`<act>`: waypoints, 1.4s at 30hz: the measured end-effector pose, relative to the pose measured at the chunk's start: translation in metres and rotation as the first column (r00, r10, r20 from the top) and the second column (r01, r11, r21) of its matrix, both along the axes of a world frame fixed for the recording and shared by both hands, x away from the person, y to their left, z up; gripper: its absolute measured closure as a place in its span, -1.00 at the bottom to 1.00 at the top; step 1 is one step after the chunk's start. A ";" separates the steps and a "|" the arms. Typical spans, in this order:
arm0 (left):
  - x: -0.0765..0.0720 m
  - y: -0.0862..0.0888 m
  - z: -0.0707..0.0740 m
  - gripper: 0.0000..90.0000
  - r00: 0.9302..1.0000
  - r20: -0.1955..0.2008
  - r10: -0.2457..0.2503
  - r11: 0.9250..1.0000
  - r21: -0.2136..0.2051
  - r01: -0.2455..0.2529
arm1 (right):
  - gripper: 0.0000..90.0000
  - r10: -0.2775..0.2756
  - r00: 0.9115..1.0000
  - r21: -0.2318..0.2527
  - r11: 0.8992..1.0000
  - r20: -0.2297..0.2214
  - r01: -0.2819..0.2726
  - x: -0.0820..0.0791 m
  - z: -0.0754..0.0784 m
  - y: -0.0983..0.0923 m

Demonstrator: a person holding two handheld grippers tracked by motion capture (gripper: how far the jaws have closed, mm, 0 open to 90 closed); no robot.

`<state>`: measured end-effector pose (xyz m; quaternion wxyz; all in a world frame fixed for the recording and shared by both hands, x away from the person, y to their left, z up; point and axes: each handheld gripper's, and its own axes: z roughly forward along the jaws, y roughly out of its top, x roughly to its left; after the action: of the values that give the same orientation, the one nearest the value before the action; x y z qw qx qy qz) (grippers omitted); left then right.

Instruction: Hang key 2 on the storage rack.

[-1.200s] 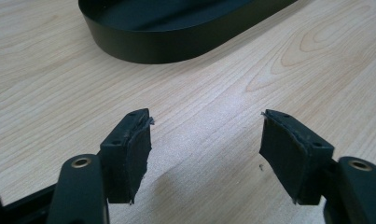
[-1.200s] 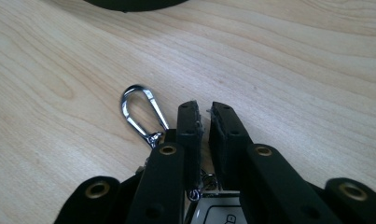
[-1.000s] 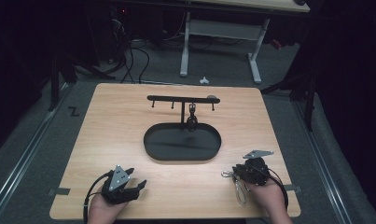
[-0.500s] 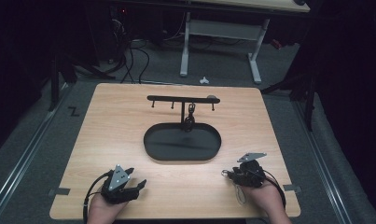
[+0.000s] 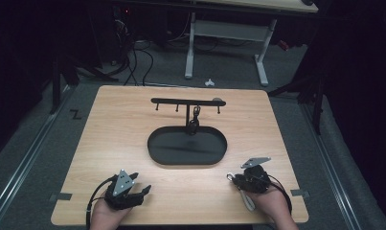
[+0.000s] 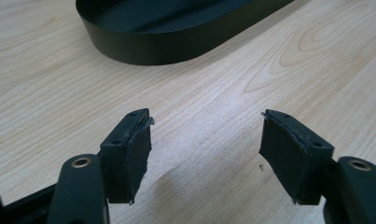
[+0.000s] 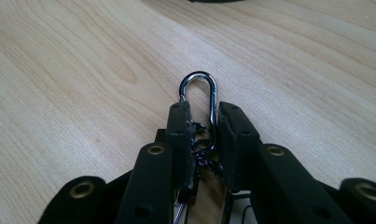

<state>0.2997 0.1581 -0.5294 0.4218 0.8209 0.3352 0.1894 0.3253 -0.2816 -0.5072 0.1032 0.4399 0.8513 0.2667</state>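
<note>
Right gripper (image 7: pixel 202 122) pinches unmarked carabiner (image 7: pixel 199 93).

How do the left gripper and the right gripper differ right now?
The left gripper has its fingers spread wide with nothing but bare wooden table between them; the right gripper has just been closing, and its fingers are clamped on a silver carabiner. The left gripper looks toward the black oval tray, while the right gripper's view shows mostly bare wood. Both sit low over the table's near edge.

A lab or workshop: wooden table (image 5: pixel 133 129) on grey carpet, cables (image 5: pixel 133 57) and a desk frame (image 5: pixel 224 43) behind.
</note>
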 end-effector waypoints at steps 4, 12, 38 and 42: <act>0.000 0.000 0.000 -0.25 1.000 -0.002 -0.002 1.000 0.003 0.002 | 0.68 0.010 1.000 -0.019 1.000 0.019 -0.010 0.000 0.000 0.002; 0.000 0.000 0.000 -0.23 1.000 0.000 0.001 1.000 0.007 -0.001 | 0.91 0.001 0.999 -0.038 0.999 0.048 0.001 -0.001 0.003 0.003; -0.001 -0.003 -0.002 -0.23 1.000 -0.005 -0.013 1.000 0.028 0.013 | 0.91 0.031 0.999 0.024 0.999 0.012 -0.031 -0.002 -0.003 0.010; 0.000 -0.003 -0.001 -0.23 1.000 -0.006 -0.008 1.000 0.023 0.008 | 0.91 0.050 0.998 -0.022 0.999 0.029 -0.050 -0.004 -0.001 0.016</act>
<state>0.2994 0.1555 -0.5309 0.4120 0.8277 0.3307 0.1892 0.3215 -0.2656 -0.5085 0.1138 0.4134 0.8632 0.2665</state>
